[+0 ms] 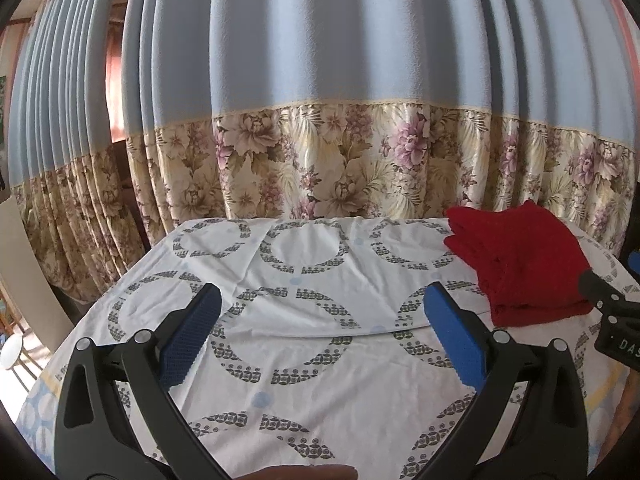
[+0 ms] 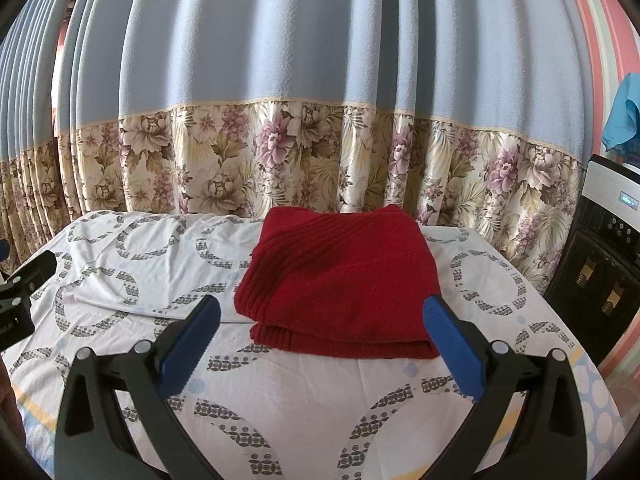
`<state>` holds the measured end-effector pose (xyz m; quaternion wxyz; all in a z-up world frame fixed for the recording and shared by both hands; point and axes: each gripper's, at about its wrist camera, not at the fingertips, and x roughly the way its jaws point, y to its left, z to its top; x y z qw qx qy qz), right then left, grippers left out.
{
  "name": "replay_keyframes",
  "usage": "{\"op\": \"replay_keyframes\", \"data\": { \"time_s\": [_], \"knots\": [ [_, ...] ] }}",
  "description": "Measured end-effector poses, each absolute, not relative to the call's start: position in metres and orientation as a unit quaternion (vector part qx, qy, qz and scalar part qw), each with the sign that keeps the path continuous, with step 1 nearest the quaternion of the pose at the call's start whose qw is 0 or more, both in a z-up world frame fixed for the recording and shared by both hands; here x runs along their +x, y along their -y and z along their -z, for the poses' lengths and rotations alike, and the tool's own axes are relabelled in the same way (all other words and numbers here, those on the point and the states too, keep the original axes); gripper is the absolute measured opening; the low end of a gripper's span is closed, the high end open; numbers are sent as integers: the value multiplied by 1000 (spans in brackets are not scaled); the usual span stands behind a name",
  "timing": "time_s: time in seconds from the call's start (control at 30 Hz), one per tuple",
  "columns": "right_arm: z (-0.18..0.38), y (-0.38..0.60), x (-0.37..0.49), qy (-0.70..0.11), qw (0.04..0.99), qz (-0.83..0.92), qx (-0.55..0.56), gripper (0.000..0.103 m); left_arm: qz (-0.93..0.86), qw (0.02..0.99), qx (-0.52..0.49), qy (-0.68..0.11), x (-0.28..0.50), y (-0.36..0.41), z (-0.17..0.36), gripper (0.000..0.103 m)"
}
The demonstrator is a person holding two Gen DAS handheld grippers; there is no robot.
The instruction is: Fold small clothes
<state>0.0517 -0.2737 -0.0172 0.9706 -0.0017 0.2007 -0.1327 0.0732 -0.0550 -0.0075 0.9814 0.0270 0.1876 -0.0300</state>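
Already, the dark red ribbed knit garment (image 2: 340, 280) lies folded into a thick, layered rectangle, which suggests the folding of this piece is done or nearly so; its stacked edges show along the near side, and no sleeve or loose flap hangs out. It rests at the centre of the right wrist view, on the white sheet printed with grey ring patterns (image 2: 280, 400) that covers the counter, and it appears again at the right edge of the left wrist view (image 1: 524, 264). The right tongs (image 2: 322, 312) stand wide, their blue pads spread to either side of the garment's near edge, holding nothing, and whether a pad touches the cloth I cannot tell. The left tongs (image 1: 322, 300) are likewise spread wide and empty, over bare sheet at the lower middle of that frame, well apart from the garment. Behind the counter hangs a pale blue pleated curtain with a floral border (image 1: 320, 80). No other small clothes show on the sheet, so what is left seems to be a last tidying, or fetching another piece from out of view.
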Motion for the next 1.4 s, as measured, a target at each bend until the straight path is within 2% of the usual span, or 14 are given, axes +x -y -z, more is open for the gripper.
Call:
{"op": "replay_keyframes", "data": {
  "time_s": [1.4],
  "knots": [
    [18,274,52,-201,971,129,-4,101,33,981,33,-188,74,54,6,100]
  ]
}}
